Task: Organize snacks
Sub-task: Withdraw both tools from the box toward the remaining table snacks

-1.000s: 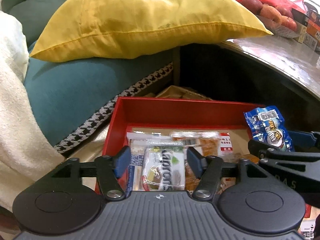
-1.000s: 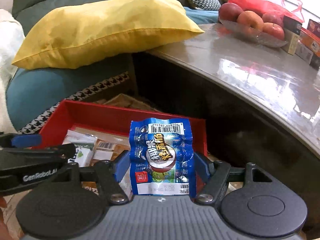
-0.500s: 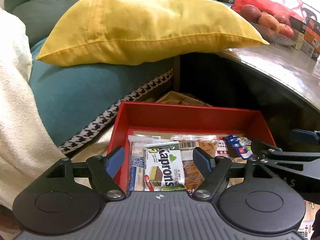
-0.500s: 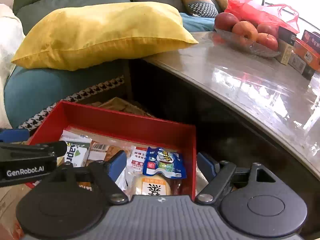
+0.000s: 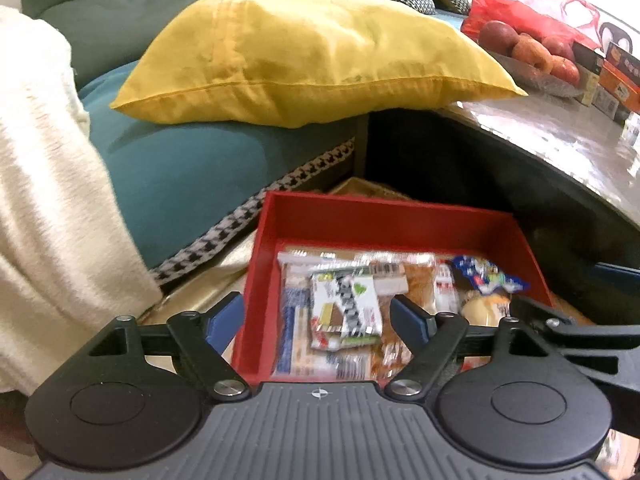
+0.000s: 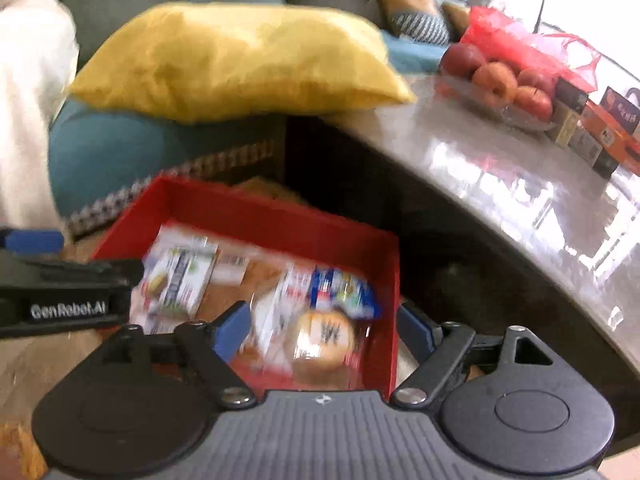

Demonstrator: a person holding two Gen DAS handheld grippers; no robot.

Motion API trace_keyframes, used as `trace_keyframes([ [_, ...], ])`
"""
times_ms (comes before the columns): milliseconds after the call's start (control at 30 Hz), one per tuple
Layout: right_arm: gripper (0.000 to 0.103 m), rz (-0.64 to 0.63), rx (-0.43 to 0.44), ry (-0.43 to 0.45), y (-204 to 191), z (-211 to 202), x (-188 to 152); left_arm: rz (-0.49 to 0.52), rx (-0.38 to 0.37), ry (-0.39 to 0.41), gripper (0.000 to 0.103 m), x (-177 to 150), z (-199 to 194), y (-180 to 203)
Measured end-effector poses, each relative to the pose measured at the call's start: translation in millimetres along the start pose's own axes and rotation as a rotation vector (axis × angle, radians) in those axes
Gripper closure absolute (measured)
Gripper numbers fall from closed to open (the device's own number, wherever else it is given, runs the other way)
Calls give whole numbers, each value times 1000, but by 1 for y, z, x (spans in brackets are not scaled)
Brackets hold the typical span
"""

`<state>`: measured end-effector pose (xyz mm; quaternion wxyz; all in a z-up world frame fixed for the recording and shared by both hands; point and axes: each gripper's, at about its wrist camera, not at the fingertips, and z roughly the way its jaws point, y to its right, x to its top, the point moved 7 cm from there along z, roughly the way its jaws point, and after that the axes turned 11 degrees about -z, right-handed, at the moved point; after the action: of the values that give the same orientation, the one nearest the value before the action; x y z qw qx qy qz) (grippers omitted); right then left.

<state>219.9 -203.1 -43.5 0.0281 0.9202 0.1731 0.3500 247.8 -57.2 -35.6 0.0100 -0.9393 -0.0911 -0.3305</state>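
Observation:
A red box (image 5: 384, 216) (image 6: 280, 220) on the floor holds several wrapped snacks. A white and green wafer pack (image 5: 346, 306) (image 6: 180, 280) lies at its left. A blue packet (image 5: 486, 278) (image 6: 344, 290) lies at the right, over a round yellow bun (image 6: 324, 338). My left gripper (image 5: 318, 318) hangs above the box's near left part, jaws still opening, nothing between the blue pads. My right gripper (image 6: 324, 330) hovers over the box's near right corner, jaws also opening, holding nothing. Each gripper shows at the edge of the other's view.
A teal sofa (image 5: 188, 176) with a yellow pillow (image 5: 320, 60) and a cream blanket (image 5: 44, 200) lies beyond the box. A glossy table (image 6: 500, 160) curves along the right, carrying a fruit bowl (image 6: 504, 88), a red bag and small cartons.
The left gripper let go of the wafer pack and the right let go of the blue packet; both now lie in the box. Both grippers opened wider and drew up and back.

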Motion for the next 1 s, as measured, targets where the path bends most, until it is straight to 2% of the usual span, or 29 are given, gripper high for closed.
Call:
trace_keyframes([
  [167,24,-27,50,-67,-21,-12,-30,27,-9,-38,18,-26,-16,-9],
  [433,24,-22,105,-128,-46,-27,-64,61,-10,-77,16,-65,-37,-25],
  [1000,24,-130,128,-153,-84,-44,-86,74,77,-112,16,-111,-58,-58],
])
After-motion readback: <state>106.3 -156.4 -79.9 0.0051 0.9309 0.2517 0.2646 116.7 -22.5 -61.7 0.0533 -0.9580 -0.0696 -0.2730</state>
